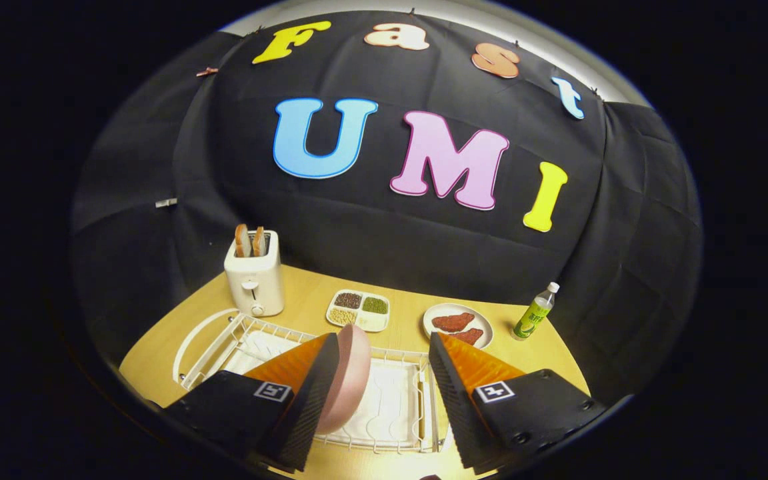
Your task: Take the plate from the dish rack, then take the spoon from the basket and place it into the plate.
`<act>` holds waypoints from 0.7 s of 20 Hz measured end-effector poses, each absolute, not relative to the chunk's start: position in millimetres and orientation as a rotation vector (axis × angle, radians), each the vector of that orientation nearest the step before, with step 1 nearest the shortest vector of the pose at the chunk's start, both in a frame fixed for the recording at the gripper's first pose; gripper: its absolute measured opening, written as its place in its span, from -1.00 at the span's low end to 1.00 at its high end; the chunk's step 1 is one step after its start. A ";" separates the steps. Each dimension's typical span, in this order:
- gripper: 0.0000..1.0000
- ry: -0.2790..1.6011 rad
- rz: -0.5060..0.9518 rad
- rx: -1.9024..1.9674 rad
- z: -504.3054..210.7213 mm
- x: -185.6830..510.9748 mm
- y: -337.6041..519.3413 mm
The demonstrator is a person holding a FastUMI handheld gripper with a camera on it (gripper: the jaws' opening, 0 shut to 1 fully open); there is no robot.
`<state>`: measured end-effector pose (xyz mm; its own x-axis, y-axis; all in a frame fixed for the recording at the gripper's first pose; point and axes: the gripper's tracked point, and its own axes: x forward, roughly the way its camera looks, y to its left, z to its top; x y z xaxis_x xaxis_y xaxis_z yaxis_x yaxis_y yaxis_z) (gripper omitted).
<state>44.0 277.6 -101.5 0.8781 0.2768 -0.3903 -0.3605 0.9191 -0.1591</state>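
standing on edge in dish rack (417, 393), pink plate (351, 380) leans against left finger (307, 393), lower part hidden behind it. gripper (384, 347) fingers wide apart; right finger clear of plate, wide gap between. beyond rack: toaster (255, 280) with two slices, divided tray of grains (359, 310), dish of meat (457, 325), bottle (535, 313). spoon, basket: cannot make out.

Black cloth wall (384, 240); light wooden table (304, 293)
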 end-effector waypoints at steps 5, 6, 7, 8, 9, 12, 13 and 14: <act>0.33 0.533 0.327 -0.218 -155.1 52.0 290.6; 0.32 0.550 0.314 -0.224 -162.6 54.1 289.1; 0.23 0.563 0.310 -0.216 -166.5 54.8 289.2; 0.04 0.578 0.303 -0.206 -170.6 56.6 290.7; -0.10 0.600 0.302 -0.192 -176.2 56.9 293.7; -0.35 0.667 0.270 -0.157 -189.5 54.2 298.2; -0.38 0.671 0.247 -0.146 -188.6 55.4 297.2; -0.41 0.676 0.223 -0.138 -187.1 55.9 295.0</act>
<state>55.9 295.0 -187.1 0.7577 0.1598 -0.6327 -0.2489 0.9670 -0.0538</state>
